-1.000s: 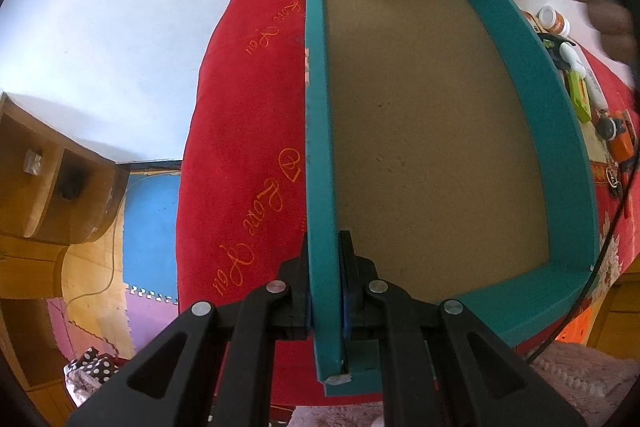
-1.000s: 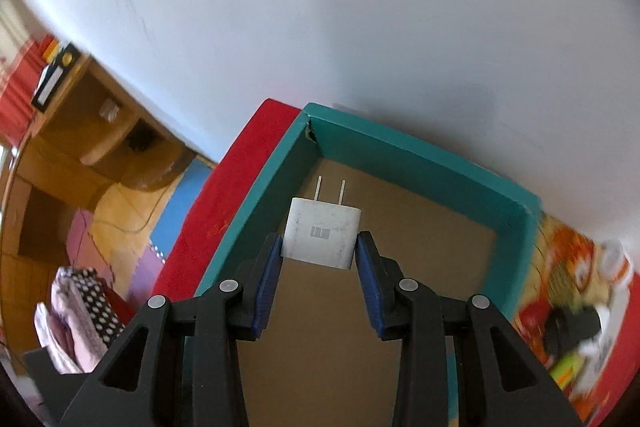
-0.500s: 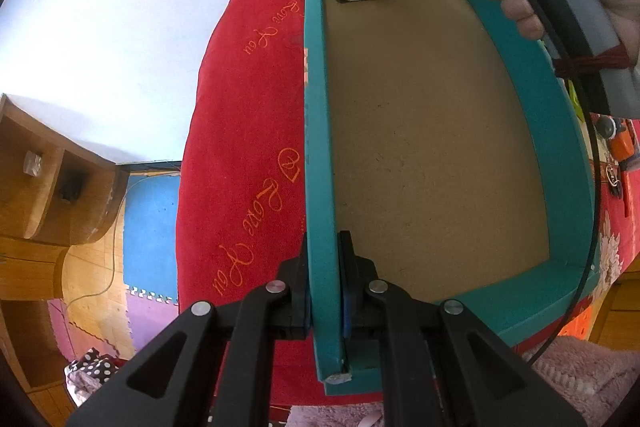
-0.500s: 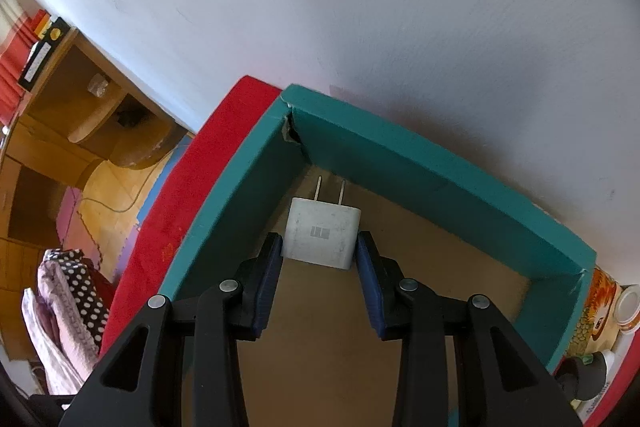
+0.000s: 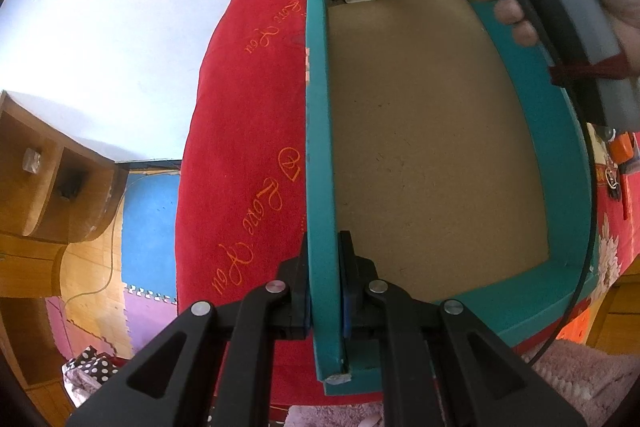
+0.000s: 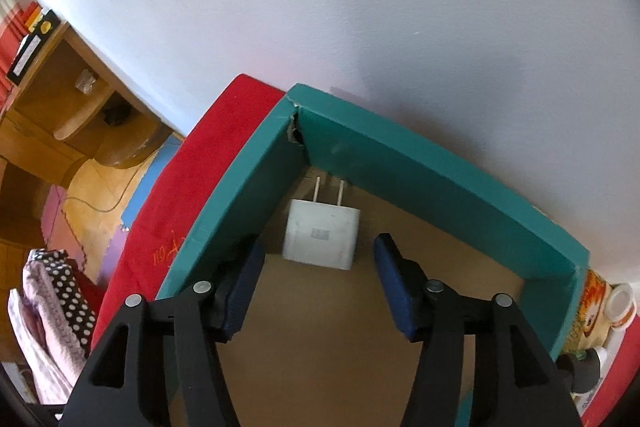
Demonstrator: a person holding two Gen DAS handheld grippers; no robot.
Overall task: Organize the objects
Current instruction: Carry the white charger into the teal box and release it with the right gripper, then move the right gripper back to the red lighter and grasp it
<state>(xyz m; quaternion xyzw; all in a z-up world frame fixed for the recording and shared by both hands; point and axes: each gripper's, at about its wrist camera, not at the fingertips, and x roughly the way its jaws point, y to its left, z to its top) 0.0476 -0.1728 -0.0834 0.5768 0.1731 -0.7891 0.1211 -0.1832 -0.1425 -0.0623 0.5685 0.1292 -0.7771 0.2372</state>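
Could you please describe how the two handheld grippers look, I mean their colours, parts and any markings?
Both are black, with angular fingers that have triangular cut-outs, silver round screws and blue pads at the tips. This shows on the left gripper and the right gripper. In the left wrist view, the right gripper has white letters "DAS" on its body, a grey handle, a black cable and a dark red binding around the handle.

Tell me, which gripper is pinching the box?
The left gripper: it squeezes the teal box's wall. The right gripper is opening, its pads apart from the white charger.

Left hand-held gripper [image 5: 324, 283] clamped shut; right hand-held gripper [image 6: 320, 263] jaws opening.
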